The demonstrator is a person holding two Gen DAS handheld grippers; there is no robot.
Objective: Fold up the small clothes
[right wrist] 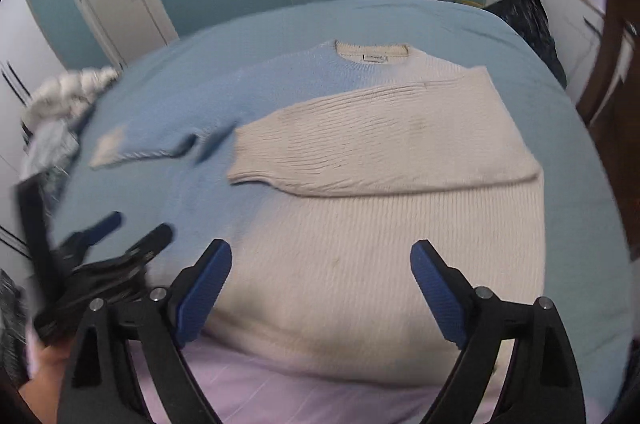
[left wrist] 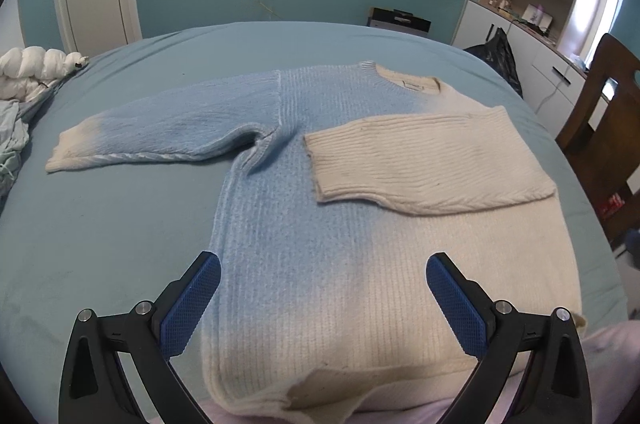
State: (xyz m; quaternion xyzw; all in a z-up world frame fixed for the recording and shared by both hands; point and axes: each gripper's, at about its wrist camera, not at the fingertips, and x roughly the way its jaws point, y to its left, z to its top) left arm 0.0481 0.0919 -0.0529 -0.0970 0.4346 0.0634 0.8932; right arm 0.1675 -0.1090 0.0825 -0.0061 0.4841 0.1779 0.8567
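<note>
Sweater [left wrist: 320, 224], blue fading to cream: spread flat on the bed [left wrist: 100, 244], filling frame centre; cream sleeve [left wrist: 420, 164] folded across the chest at centre right, blue sleeve [left wrist: 160, 132] outstretched toward upper left, likely next to fold. Left gripper [left wrist: 323, 298]: jaws wide, empty, above the hem. Right gripper [right wrist: 321, 290]: jaws wide, empty. Containers: none among the task's things.

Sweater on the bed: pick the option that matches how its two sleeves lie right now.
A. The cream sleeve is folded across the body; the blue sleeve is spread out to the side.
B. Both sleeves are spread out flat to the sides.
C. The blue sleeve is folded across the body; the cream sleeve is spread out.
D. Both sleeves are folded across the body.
A: the cream sleeve lies folded over the sweater body, while the blue sleeve stretches out onto the bed.
</note>
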